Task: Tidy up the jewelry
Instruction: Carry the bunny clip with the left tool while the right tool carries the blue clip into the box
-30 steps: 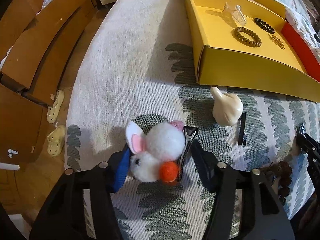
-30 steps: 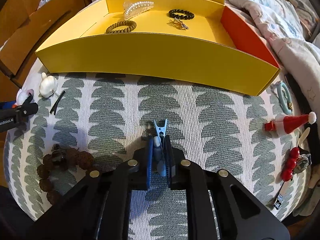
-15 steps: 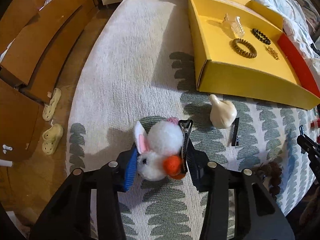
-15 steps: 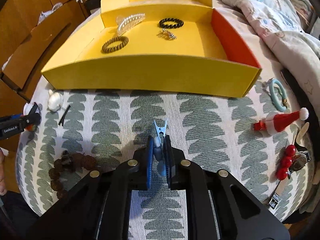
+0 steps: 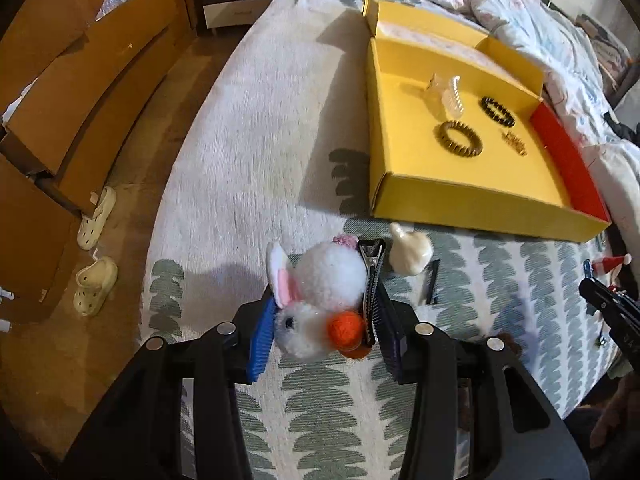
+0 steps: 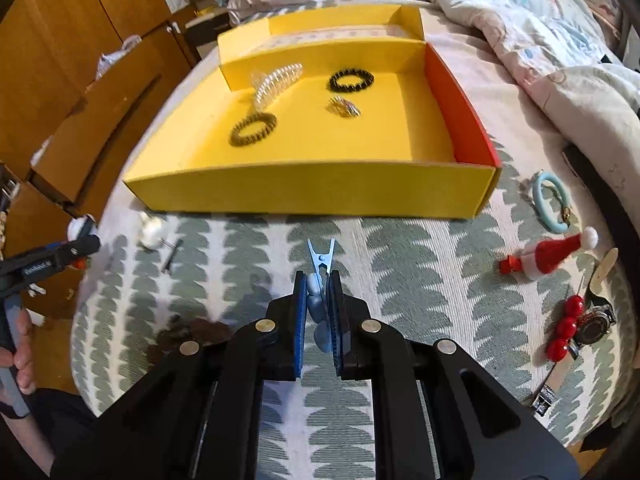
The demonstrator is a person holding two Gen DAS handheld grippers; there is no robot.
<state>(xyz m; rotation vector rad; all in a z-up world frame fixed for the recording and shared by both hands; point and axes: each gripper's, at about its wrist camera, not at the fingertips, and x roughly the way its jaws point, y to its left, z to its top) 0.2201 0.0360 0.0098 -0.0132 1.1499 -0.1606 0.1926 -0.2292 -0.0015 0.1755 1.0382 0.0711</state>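
Left wrist view: bunny hair clip [image 5: 320, 304] is being clamped by the left hand-held gripper [image 5: 326, 340], clip axis pointing forward, yellow box [image 5: 472, 204] lying ahead-right.

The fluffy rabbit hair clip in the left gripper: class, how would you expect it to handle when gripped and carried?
The rabbit hair clip looks light and squashy: its pompom body bulges between the left gripper pads. Its metal clip spine probably stays stiff. Rolling seems unlikely.

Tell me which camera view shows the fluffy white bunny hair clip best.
The left wrist view: the fluffy white bunny hair clip fills the centre, clamped in the left gripper. The right wrist view shows only a white sliver at that gripper's tip.
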